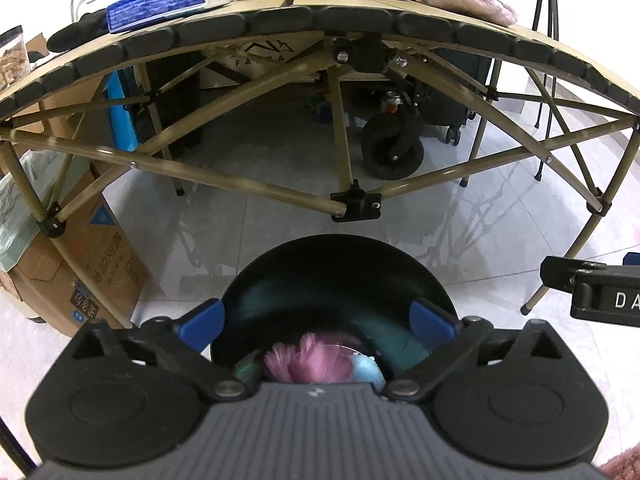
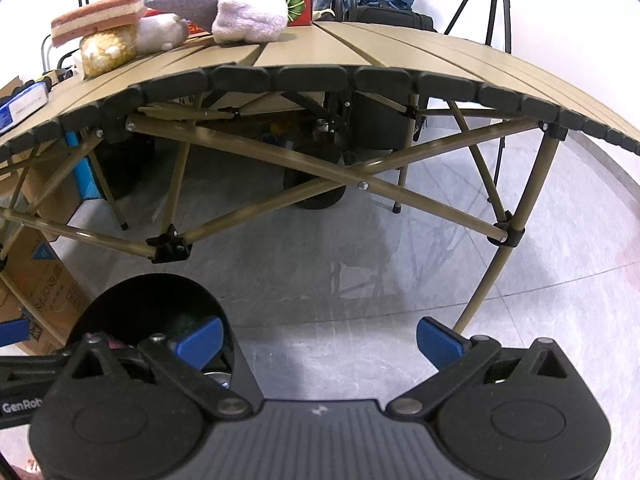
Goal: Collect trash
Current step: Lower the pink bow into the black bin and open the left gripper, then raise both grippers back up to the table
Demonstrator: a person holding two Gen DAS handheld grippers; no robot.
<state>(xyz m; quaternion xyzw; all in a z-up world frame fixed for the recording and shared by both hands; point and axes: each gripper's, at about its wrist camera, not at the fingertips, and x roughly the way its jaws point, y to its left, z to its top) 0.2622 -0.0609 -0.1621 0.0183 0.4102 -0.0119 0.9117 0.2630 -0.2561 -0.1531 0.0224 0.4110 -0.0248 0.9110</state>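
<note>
A black round trash bin (image 1: 332,280) stands on the floor in front of the folding table. Inside it lie a pink tufted item (image 1: 312,364) and a light blue item (image 1: 366,370). My left gripper (image 1: 318,322) hangs open right above the bin's mouth, holding nothing. The bin also shows at lower left in the right wrist view (image 2: 156,304). My right gripper (image 2: 318,338) is open and empty over the bare floor to the right of the bin. Part of the right gripper shows at the right edge of the left wrist view (image 1: 600,292).
A tan folding table (image 2: 360,52) stands ahead with soft toys (image 2: 248,16), a sponge (image 2: 96,18) and a blue-white pack (image 1: 168,0) on top. Cardboard boxes (image 1: 100,248) stand at left. A wheeled cart (image 1: 392,148) is under the table; tripods (image 2: 496,0) behind.
</note>
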